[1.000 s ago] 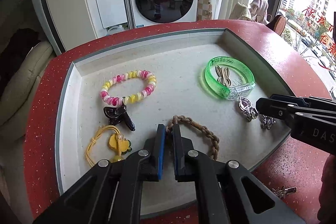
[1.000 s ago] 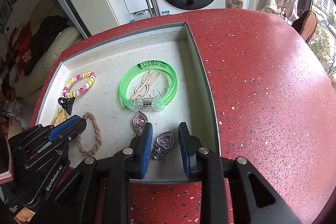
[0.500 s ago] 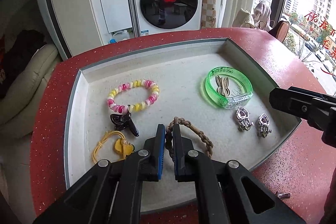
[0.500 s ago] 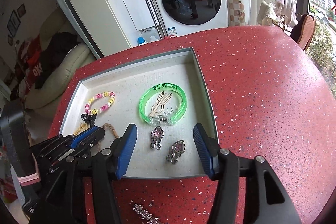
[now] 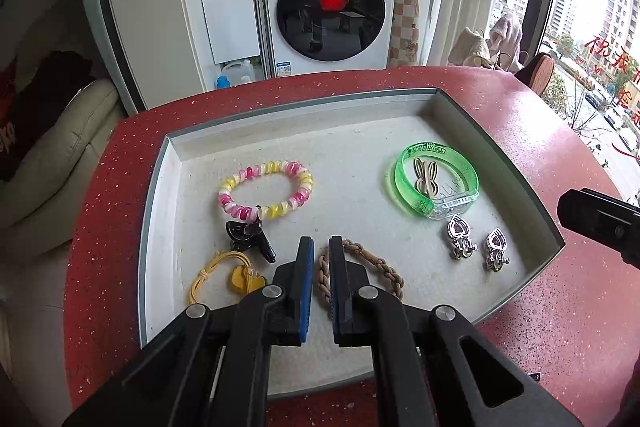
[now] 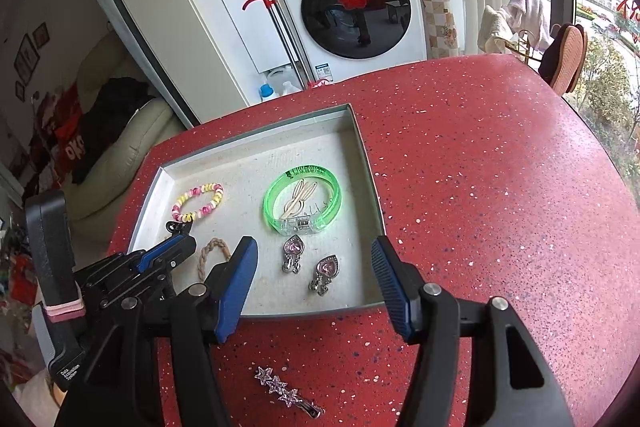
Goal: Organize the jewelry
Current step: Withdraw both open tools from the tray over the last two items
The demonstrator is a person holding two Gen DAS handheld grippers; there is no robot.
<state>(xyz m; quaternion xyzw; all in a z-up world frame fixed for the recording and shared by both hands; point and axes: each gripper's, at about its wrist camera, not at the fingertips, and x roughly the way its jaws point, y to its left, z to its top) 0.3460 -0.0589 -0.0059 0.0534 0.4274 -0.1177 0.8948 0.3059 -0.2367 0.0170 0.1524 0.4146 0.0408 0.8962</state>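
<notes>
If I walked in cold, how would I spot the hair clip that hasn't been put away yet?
Find the grey tray sunk in the red table. The star clip lies on the table just in front of the tray. It is the only piece outside the tray, a silver row of sparkly stars.

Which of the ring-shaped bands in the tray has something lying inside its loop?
The green translucent bangle: a pale rabbit-shaped piece lies inside it. The pink-and-yellow spiral band and brown braided band enclose only bare tray.

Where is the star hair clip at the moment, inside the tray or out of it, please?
Out: the star hair clip lies on the red table, in front of the tray, below the open right claw.
</notes>
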